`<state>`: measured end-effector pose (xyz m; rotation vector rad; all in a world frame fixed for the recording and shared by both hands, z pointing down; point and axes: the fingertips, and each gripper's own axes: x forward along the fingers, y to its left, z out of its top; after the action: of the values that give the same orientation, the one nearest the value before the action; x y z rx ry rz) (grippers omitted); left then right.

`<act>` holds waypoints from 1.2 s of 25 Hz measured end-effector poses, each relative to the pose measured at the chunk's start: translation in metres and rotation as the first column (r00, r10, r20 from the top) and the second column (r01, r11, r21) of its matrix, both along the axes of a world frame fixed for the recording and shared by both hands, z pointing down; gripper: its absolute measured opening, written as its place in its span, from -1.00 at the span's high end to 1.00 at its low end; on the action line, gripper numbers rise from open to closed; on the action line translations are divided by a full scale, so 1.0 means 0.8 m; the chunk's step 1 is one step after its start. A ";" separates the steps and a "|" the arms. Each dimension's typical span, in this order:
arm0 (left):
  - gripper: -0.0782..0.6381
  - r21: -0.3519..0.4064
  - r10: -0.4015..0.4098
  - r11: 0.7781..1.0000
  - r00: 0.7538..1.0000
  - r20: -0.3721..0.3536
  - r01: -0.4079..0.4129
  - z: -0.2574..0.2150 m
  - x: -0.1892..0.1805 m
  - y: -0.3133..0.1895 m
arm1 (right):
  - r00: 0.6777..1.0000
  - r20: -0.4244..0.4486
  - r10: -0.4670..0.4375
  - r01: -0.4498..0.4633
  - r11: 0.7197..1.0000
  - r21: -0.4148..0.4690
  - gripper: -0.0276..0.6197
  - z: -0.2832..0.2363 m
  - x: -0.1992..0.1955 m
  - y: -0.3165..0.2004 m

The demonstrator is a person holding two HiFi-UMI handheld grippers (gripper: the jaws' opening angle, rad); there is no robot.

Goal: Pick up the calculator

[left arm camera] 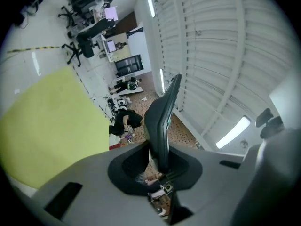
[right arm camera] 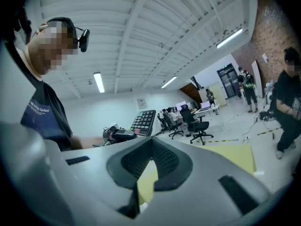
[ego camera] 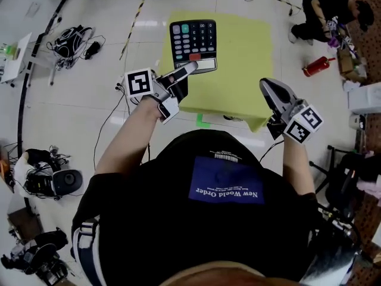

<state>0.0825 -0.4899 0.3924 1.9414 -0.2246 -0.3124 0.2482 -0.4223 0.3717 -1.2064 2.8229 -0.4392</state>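
A black calculator [ego camera: 193, 40] with a grey display strip hangs in the air over the yellow table [ego camera: 238, 70]. My left gripper [ego camera: 189, 69] is shut on its near edge. In the left gripper view the calculator [left arm camera: 162, 117] stands edge-on as a dark slab clamped between the jaws, with the yellow table [left arm camera: 47, 126] below at the left. My right gripper [ego camera: 268, 85] is raised at the table's right side, jaws together and nothing in them. The right gripper view shows the calculator [right arm camera: 143, 121] and the left gripper [right arm camera: 115, 134] beside it.
A red fire extinguisher [ego camera: 315, 66] lies on the floor at the right, near a crouching person [ego camera: 324, 11]. Cables and gear [ego camera: 71, 40] lie on the floor at the left. Office chairs [right arm camera: 197, 126] and a standing person [right arm camera: 287, 107] are farther off.
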 end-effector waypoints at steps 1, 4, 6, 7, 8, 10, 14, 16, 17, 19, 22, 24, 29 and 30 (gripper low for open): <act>0.59 0.032 -0.017 0.999 1.000 0.014 0.017 -0.009 -0.003 -0.004 | 1.000 -0.004 0.002 -0.002 1.000 0.005 0.96 -0.005 0.001 -0.005; 0.59 0.151 -0.082 0.986 0.993 0.086 0.069 -0.028 -0.014 -0.017 | 1.000 -0.022 0.004 -0.003 1.000 0.012 0.96 -0.020 0.006 -0.016; 0.59 0.273 -0.129 0.958 0.980 0.149 0.085 -0.039 -0.023 -0.029 | 0.999 -0.033 0.007 -0.006 1.000 0.023 0.96 -0.029 0.009 -0.023; 0.59 0.313 -0.148 0.945 0.975 0.168 0.089 -0.043 -0.027 -0.031 | 0.999 -0.036 0.008 -0.007 1.000 0.028 0.96 -0.033 0.010 -0.025; 0.59 0.340 -0.163 0.936 0.970 0.182 0.094 -0.046 -0.030 -0.032 | 0.999 -0.039 0.010 -0.009 0.999 0.034 0.96 -0.035 0.009 -0.025; 0.59 0.379 -0.190 0.920 0.961 0.201 0.102 -0.050 -0.035 -0.030 | 0.999 -0.045 0.012 -0.010 0.999 0.043 0.96 -0.039 0.008 -0.024; 0.59 0.476 -0.255 0.872 0.935 0.246 0.112 -0.053 -0.041 -0.026 | 0.999 -0.052 0.011 -0.008 0.998 0.056 0.96 -0.042 0.009 -0.022; 0.59 0.532 -0.294 0.840 0.914 0.280 0.107 -0.050 -0.042 -0.024 | 0.999 -0.052 0.008 -0.005 0.998 0.060 0.96 -0.042 0.008 -0.022; 0.59 0.558 -0.314 0.824 0.902 0.297 0.103 -0.049 -0.042 -0.024 | 0.999 -0.053 0.006 -0.003 0.998 0.062 0.96 -0.043 0.007 -0.022; 0.59 0.590 -0.341 0.802 0.883 0.324 0.093 -0.045 -0.039 -0.022 | 0.999 -0.055 0.002 0.001 0.998 0.063 0.96 -0.043 0.008 -0.022; 0.59 0.603 -0.356 0.792 0.872 0.335 0.091 -0.042 -0.033 -0.021 | 0.999 -0.054 -0.002 0.005 0.998 0.058 0.96 -0.041 0.008 -0.023; 0.59 0.613 -0.372 0.784 0.865 0.337 0.098 -0.041 -0.034 -0.022 | 0.999 -0.055 -0.004 0.007 0.998 0.055 0.96 -0.040 0.006 -0.025; 0.60 0.620 -0.392 0.777 0.854 0.342 0.108 -0.038 -0.036 -0.022 | 0.998 -0.056 -0.001 0.003 0.999 0.045 0.96 -0.033 0.007 -0.024; 0.60 0.621 -0.395 0.776 0.851 0.345 0.108 -0.037 -0.036 -0.023 | 0.998 -0.056 0.003 -0.001 0.999 0.044 0.96 -0.032 0.009 -0.024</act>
<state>0.0534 -0.5081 0.3625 2.5948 -0.8016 -0.0891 0.2551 -0.4416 0.3462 -1.2321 2.8614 -0.3461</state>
